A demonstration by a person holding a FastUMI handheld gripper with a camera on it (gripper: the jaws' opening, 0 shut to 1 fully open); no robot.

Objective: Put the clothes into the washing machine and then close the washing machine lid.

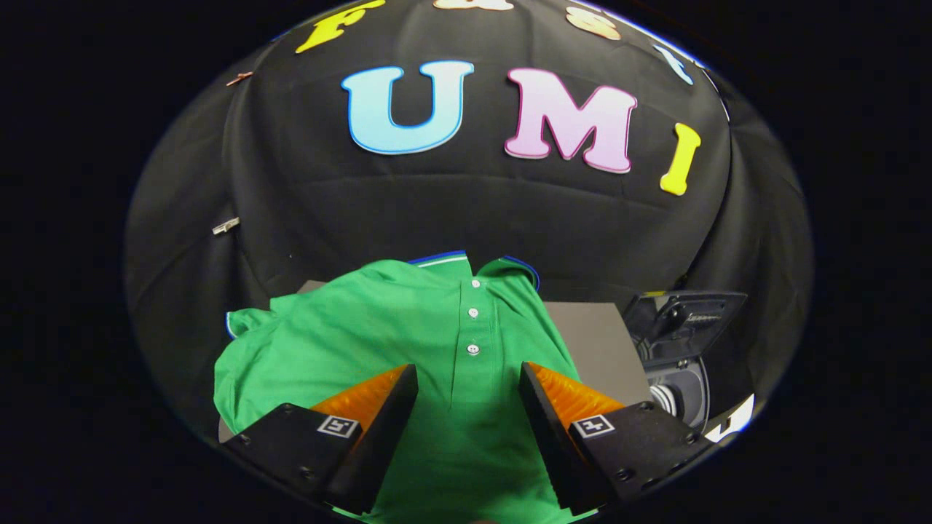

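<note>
Hand-held gripper: the hand-held gripper [468, 407] hangs above the shirt with its fingers spread wide, holding nothing; green cloth shows in the whole gap between them.
Fingers: one finger [378, 407] sits over the shirt's chest on one side of the button strip, the other on the far side of it; whether their tips touch the cloth I cannot tell.
Shirt: a green polo shirt [364, 335] lies spread front-up across most of the worktop [590, 342], collar toward the back edge, one sleeve reaching to the left edge.
Button strip: the placket [472, 327] with its three white buttons runs straight up the middle, just ahead of the fingers.
Washing machine: a small washing machine [684, 378] stands off the worktop's right edge, lid [688, 313] raised, drum mouth open.
Handling: judged light, limp and not fragile; it will sag, trail and fold when lifted, and a knit surface should not slip much.
Where to grip: probably pinch a bunched fold at mid-chest near the placket, avoiding the hard buttons, so both sleeves hang evenly and clear the machine's rim.
Risk: a thin single-layer pinch may drag instead of lifting.
</note>
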